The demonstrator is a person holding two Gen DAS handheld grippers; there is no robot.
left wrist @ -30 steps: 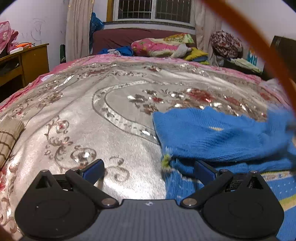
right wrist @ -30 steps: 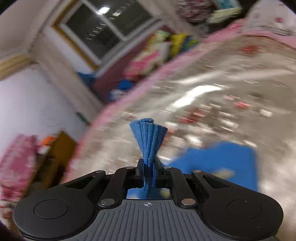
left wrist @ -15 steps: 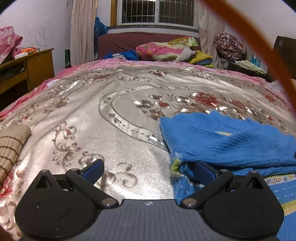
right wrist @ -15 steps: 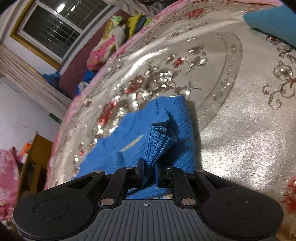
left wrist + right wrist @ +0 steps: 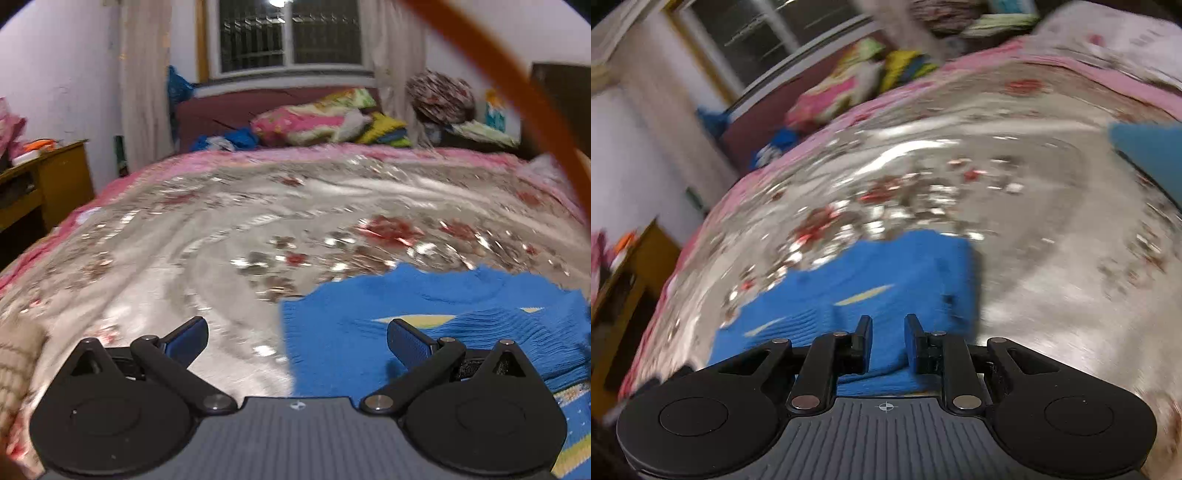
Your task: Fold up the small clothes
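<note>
A small blue knit sweater [image 5: 424,325] with yellow marks lies folded on the silver floral bedspread [image 5: 221,236]. In the left wrist view my left gripper [image 5: 297,338] is wide open and empty, above the sweater's left edge. In the right wrist view the sweater [image 5: 886,273] lies flat in front of my right gripper [image 5: 888,328], whose jaws stand a small gap apart with nothing between them, just above the sweater's near edge.
A beige striped folded cloth [image 5: 14,354] lies at the left edge of the bed. A teal folded garment [image 5: 1148,155] lies at the far right. Pillows and bedding [image 5: 314,122] are piled at the headboard. A wooden desk [image 5: 44,181] stands left of the bed.
My right gripper has let go of the blue sweater fold and drawn back above it. My left gripper has lifted and shifted left, away from the sweater's hem.
</note>
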